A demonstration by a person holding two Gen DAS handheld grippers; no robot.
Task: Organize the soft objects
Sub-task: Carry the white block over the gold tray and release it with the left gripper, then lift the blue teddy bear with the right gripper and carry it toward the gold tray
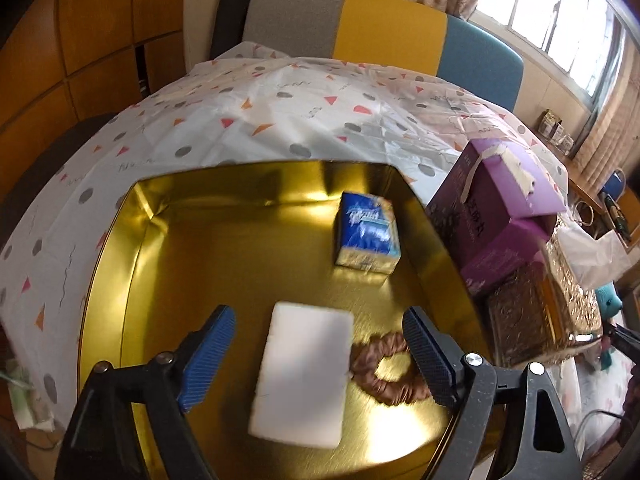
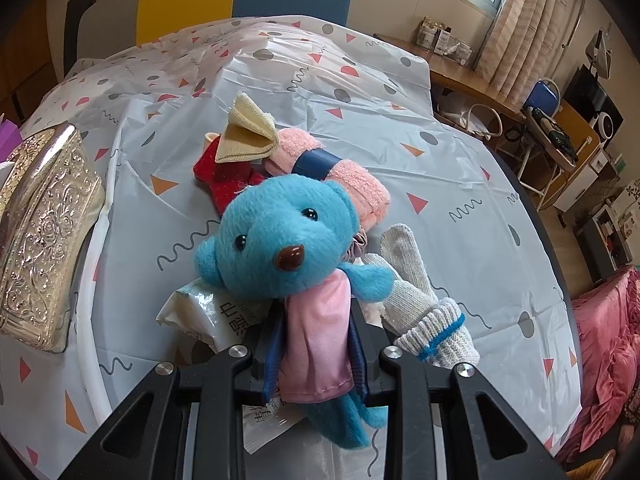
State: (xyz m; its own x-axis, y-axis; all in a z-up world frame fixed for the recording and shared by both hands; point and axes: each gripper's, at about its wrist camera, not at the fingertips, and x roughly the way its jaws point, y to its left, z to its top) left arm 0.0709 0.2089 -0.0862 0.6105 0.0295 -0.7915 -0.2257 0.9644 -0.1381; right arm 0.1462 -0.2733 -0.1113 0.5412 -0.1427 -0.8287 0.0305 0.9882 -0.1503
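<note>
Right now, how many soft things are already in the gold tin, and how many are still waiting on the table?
In the gold tin: 3 (tissue pack, white sponge, brown scrunchie)
Held by the right hand-held gripper: 1 (blue teddy)
On the table: 5 (red sock, cream cloth, pink towel, white glove, wipes packet)
Total: 9

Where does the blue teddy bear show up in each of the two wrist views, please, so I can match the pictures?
Left wrist view: only a sliver of the blue teddy bear at the far right edge, beyond the ornate metal box.
Right wrist view: the bear fills the centre, its pink dress clamped in the right gripper.
Shared landmark: that ornate metal box, at the left edge in the right wrist view.
</note>
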